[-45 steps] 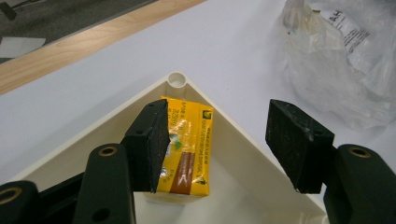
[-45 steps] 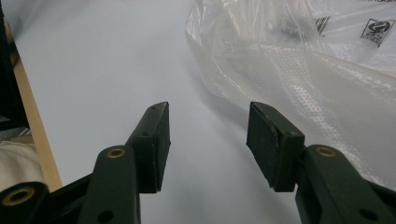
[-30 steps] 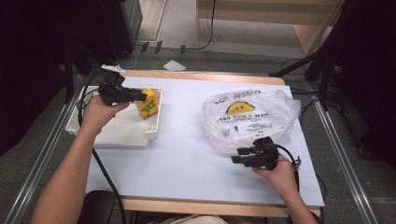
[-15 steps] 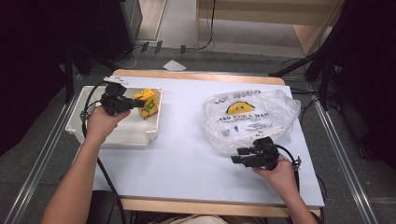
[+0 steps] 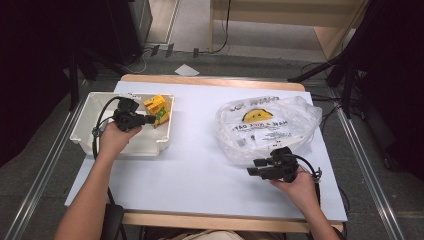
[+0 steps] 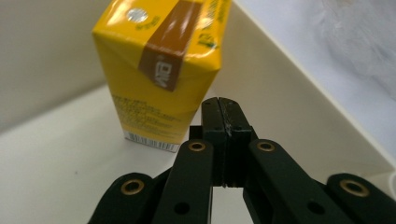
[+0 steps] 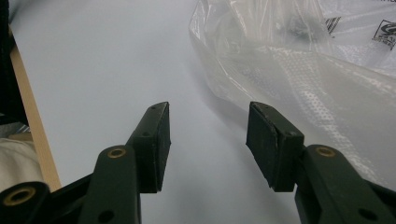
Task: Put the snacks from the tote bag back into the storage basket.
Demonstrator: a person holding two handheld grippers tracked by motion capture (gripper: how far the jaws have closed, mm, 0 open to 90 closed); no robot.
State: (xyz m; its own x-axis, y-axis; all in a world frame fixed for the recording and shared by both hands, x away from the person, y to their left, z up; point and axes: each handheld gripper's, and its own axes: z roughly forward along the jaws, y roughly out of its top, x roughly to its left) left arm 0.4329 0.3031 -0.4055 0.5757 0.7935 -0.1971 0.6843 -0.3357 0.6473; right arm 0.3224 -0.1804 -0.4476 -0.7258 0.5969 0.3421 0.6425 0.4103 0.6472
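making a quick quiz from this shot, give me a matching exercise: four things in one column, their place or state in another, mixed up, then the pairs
Things
1. left tongs
2. right tongs
3. yellow carton
4. clear plastic bag

Place or state
A. standing in the white bin
B. shut, nothing between the jaws
C. lying on the white table top
D. open, close to the bag's edge

Pairs: 1-B, 2-D, 3-A, 4-C

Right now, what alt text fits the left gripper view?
The left tool, jaws shut with nothing between them, sits inside a white bin just in front of an upright yellow carton. A clear bag shows beyond the bin's wall.
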